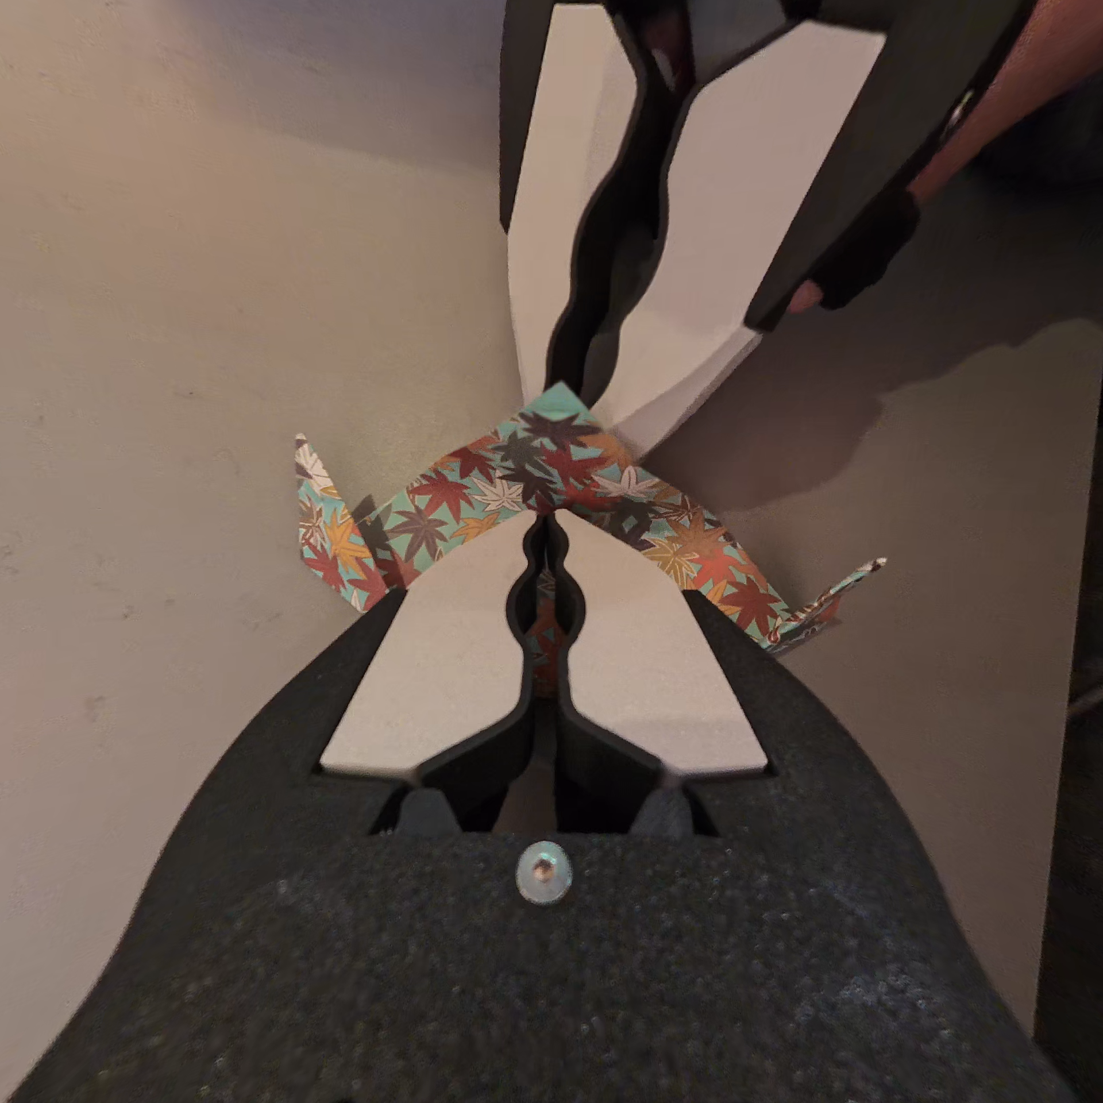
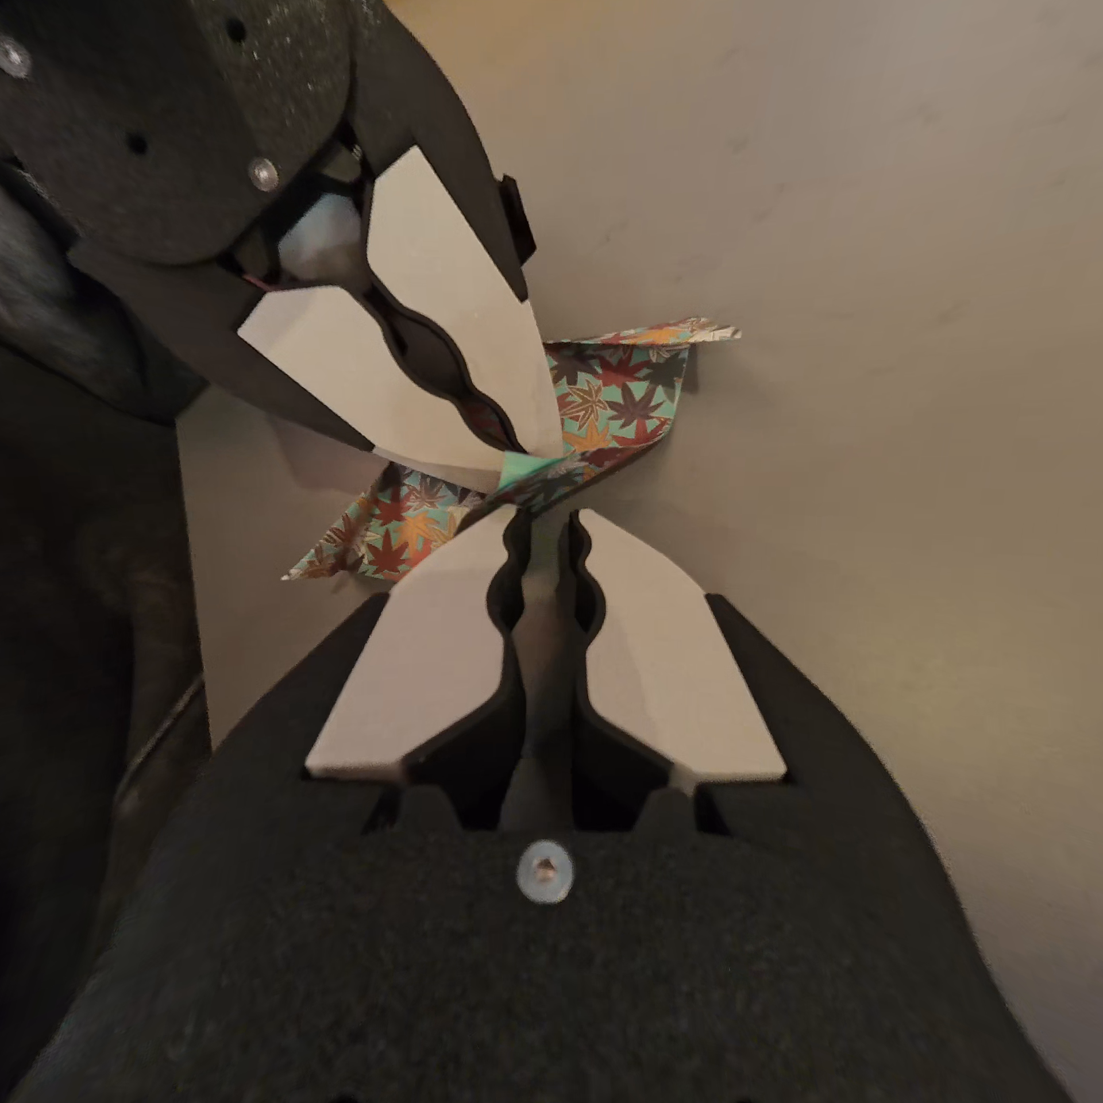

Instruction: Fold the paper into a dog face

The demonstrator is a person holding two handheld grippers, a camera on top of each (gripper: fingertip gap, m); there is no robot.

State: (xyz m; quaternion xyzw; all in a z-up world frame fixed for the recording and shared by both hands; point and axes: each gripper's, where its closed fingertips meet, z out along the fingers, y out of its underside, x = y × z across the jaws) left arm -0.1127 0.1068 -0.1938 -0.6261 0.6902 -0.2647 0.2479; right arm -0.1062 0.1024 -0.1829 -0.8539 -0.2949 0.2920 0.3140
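The folded paper [image 1: 471, 495], teal with maple leaves, lies partly lifted on a cream table [image 1: 179, 298]. My left gripper [image 1: 546, 522] is shut on its middle fold, and paper shows between the fingers. My right gripper [image 1: 567, 388] comes down from the top and touches the paper's upper point. In the right wrist view the paper [image 2: 615, 406] spreads out to both sides. There my right gripper [image 2: 548, 513] has its jaws a narrow gap apart, with its tips at the paper's near edge. The left gripper [image 2: 518, 452] comes in from the upper left and pinches the paper.
The table's [image 2: 835, 298] dark edge [image 1: 1074, 597] runs down the right side in the left wrist view. It is the dark area [image 2: 89, 597] on the left in the right wrist view. A hand in a black fingerless glove [image 1: 865, 250] holds the right gripper. Only a small space, under 4 cm, lies between the two pairs of fingers.
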